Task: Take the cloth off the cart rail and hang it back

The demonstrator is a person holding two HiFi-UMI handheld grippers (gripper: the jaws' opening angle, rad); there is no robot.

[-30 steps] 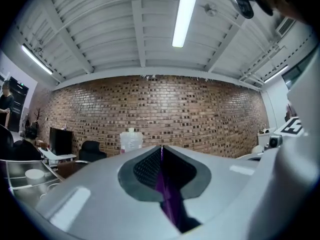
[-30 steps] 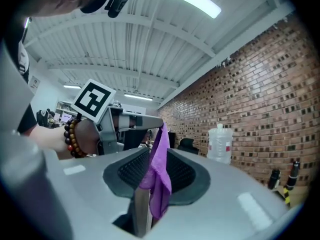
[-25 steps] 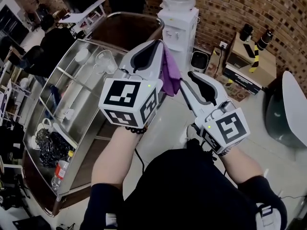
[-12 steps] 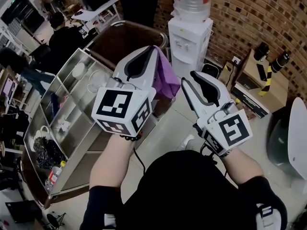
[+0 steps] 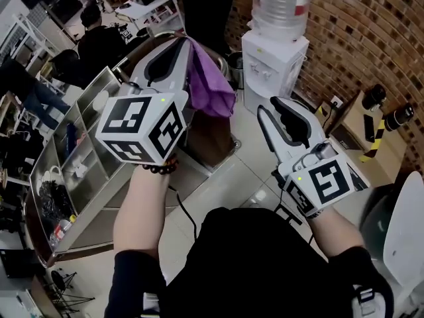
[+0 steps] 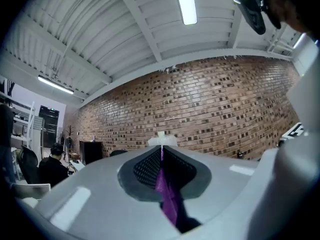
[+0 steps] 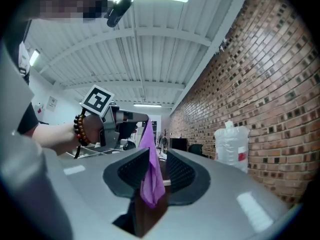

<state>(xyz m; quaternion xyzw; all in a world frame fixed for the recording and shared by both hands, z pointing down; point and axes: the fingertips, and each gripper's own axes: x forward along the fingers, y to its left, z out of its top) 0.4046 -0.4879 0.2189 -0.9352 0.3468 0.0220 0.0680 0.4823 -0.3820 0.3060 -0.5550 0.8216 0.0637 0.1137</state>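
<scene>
The left tool [image 5: 187, 40] is pressed together on the top edge of the purple cloth [image 5: 211, 86]. The left gripper view shows a thin strip of purple caught in the closed slit of the jaws. The cloth hangs free below that pinch, off the cart [image 5: 79, 144] and touching nothing else, at about 11 o'clock from the person. Holding it high by one edge lets it drape straight, which probably makes it easier to lay back over a rail.

The right tool [image 5: 273, 106] is at 2 o'clock, lower and well apart from the cloth, with its jaws spread and nothing between them. In the right gripper view the cloth seems to sit in the gap, but it is hanging from the other tool further off. My guess is that this hand is waiting to catch the loose lower edge.

The cart runs from 9 to 11 o'clock, its brown end bin directly under the cloth. The rail itself is mostly hidden behind the raised tool, so I cannot say where the cloth would land. The water dispenser [image 5: 271, 65] crowds the 1 o'clock side, just beyond the hanging folds. The open floor [image 5: 232, 177] between the cart end and the right tool is the clear room — a swing toward the dispenser looks tight.
</scene>
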